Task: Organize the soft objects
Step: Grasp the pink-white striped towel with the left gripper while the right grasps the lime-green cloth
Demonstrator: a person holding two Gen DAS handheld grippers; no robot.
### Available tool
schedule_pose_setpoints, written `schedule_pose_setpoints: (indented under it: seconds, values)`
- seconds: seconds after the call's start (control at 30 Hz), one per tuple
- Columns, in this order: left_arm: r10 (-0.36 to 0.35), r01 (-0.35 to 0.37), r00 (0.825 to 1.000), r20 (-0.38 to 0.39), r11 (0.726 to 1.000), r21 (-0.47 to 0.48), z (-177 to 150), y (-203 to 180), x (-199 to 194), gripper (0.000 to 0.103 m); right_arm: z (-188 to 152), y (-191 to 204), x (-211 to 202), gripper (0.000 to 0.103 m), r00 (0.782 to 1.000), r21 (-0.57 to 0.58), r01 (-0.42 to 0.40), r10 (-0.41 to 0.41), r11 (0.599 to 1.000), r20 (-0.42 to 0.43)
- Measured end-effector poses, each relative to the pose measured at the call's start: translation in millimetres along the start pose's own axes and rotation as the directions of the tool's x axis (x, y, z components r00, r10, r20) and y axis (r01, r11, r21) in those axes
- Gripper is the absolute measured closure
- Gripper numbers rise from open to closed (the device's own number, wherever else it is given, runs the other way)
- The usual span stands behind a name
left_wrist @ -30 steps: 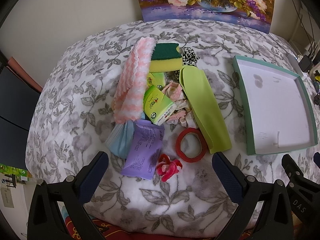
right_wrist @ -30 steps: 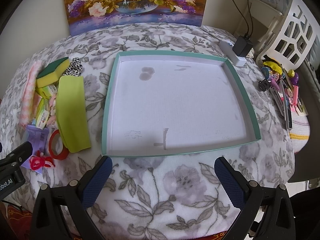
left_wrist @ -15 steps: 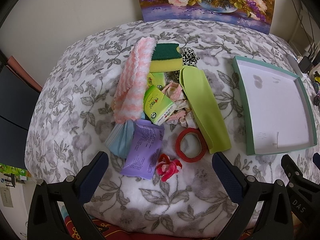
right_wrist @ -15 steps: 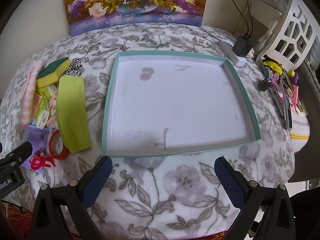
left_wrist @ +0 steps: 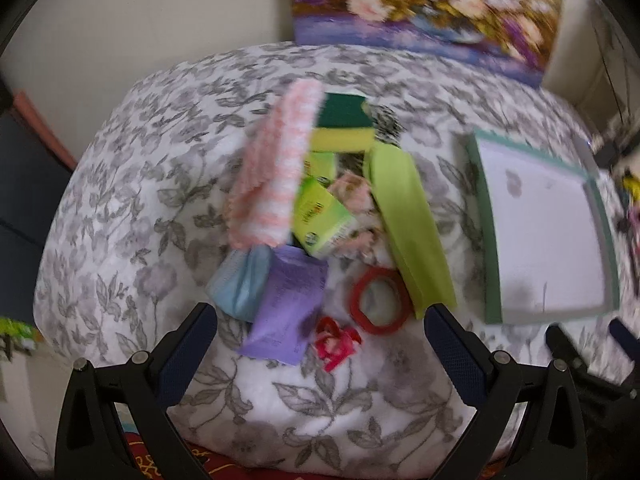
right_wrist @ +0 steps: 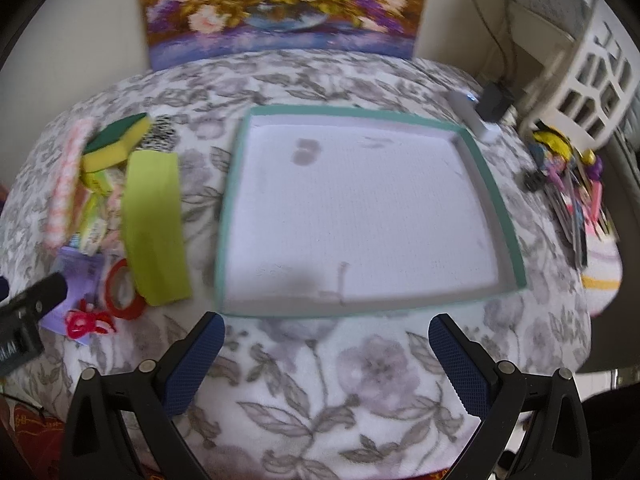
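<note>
A heap of soft things lies on the flowered blanket [left_wrist: 120,208]: a pink-white knitted cloth [left_wrist: 272,168], a green-yellow sponge [left_wrist: 342,126], a lime cloth [left_wrist: 408,224], a green tissue pack [left_wrist: 320,216], a purple pack [left_wrist: 286,308], a blue cloth [left_wrist: 240,284], a red tape ring [left_wrist: 380,300] and a red hair tie [left_wrist: 336,342]. My left gripper [left_wrist: 320,328] is open just before the heap, empty. My right gripper [right_wrist: 326,344] is open and empty before the green-rimmed white tray [right_wrist: 496,200], which holds nothing. The heap shows left in the right wrist view [right_wrist: 152,216].
A flower painting [right_wrist: 280,4] leans against the wall behind. Pens and small items [right_wrist: 568,184] lie right of the tray, near a white lattice basket [right_wrist: 592,80] and a charger [right_wrist: 486,108]. The tray also shows in the left wrist view [left_wrist: 488,240].
Both views now show motion blur. The left gripper has shifted a little, so the heap and tray sit slightly differently in view. The right gripper has drawn back a little from the tray.
</note>
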State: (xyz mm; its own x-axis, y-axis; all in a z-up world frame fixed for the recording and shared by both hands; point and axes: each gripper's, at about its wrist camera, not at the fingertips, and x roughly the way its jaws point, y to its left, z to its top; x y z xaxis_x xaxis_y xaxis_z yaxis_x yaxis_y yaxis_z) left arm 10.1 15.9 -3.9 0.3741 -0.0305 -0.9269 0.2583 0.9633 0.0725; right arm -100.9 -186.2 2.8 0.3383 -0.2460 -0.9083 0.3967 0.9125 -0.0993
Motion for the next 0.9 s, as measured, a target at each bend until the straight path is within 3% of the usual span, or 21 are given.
schedule_pose_setpoints:
  seconds: [0.23,0.47,0.53,0.67,0.9]
  values:
    - [-0.016,0.005,0.998,-0.053,0.980,-0.200,5.7,50.9,24.2,0.000,11.0,41.4,9.2,0.000,0.994,-0.100,-0.113,0.112,0.989,-0.017]
    - [-0.083,0.055,0.994,-0.073,0.945,-0.322,5.7,83.6,46.2,0.000,22.6,89.7,24.5,0.000,0.983,-0.162,-0.184,0.181,0.970,-0.035]
    - [-0.105,0.079,0.993,-0.060,0.938,-0.336,6.1,89.8,48.9,0.000,25.9,98.2,27.3,0.001,0.981,-0.173,-0.195,0.193,0.965,-0.030]
    - [-0.162,0.135,0.985,-0.058,0.934,-0.330,8.2,88.8,52.3,0.000,34.4,105.2,38.3,0.011,0.975,-0.154,-0.220,0.216,0.963,-0.045]
    - [-0.123,0.083,0.986,-0.112,0.947,-0.311,12.8,85.7,58.4,0.000,43.1,116.1,56.3,0.019,0.970,-0.166,-0.237,0.225,0.957,-0.089]
